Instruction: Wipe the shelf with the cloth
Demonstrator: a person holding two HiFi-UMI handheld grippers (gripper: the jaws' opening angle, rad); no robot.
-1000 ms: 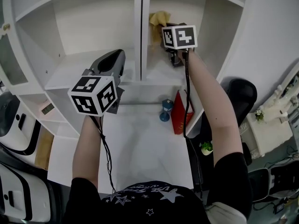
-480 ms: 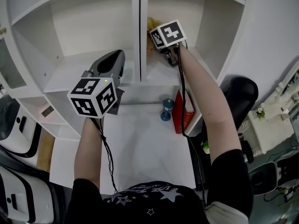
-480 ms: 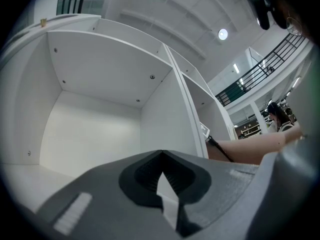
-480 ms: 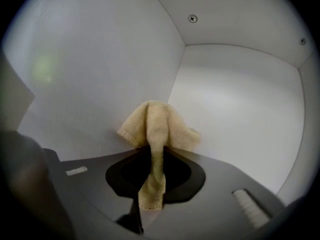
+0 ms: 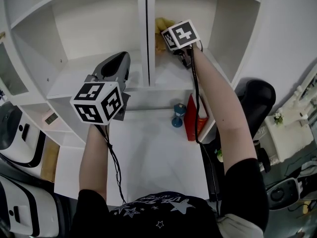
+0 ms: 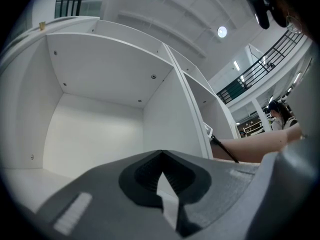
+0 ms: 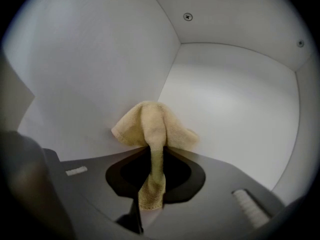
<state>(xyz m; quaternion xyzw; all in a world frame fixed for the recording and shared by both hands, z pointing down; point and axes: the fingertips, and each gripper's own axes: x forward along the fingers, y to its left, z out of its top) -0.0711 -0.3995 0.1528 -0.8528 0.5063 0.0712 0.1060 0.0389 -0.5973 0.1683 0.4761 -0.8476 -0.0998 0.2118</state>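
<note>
The white shelf (image 5: 84, 73) has two compartments side by side. The left gripper (image 5: 118, 63) hovers at the left compartment's near edge, jaws together and empty. The right gripper (image 7: 152, 159) reaches into the right compartment, jaws pinched on the yellow cloth (image 7: 150, 126) by the far left corner.

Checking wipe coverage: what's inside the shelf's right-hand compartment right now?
The right gripper, jaws shut on the yellow cloth, which bunches against the left side wall near the back corner. The wall patch behind the cloth is covered.
</note>
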